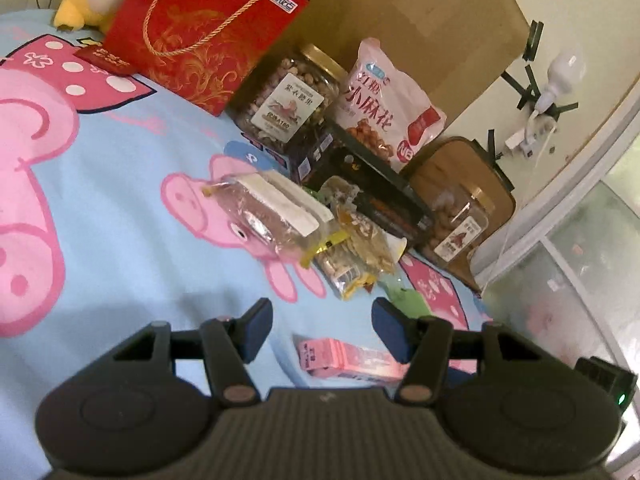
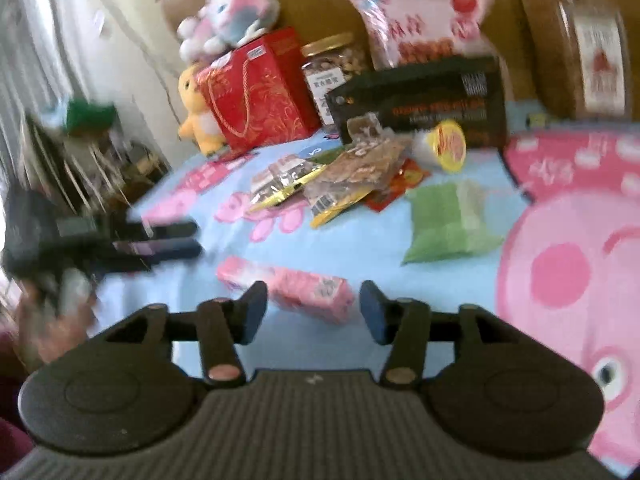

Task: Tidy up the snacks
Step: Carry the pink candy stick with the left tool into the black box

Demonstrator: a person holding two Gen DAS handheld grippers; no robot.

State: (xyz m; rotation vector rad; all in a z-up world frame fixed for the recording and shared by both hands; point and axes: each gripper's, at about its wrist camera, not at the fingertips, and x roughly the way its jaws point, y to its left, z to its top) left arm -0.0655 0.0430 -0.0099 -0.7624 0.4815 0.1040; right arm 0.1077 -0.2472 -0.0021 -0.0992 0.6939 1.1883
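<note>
Both grippers apart, nothing held: left gripper, right gripper. Pink box lies btwn/just ahead of right's fingers, on blue sheet; open sheet on the left. Snack pile beyond; bag w/ Chinese characters.

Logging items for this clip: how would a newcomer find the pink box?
Start at the red gift bag standing at the far side of the cartoon-pig bedsheet, then come forward past the heap of snack packets. The pink box lies flat alone nearest the camera, the only long pink carton.
</note>
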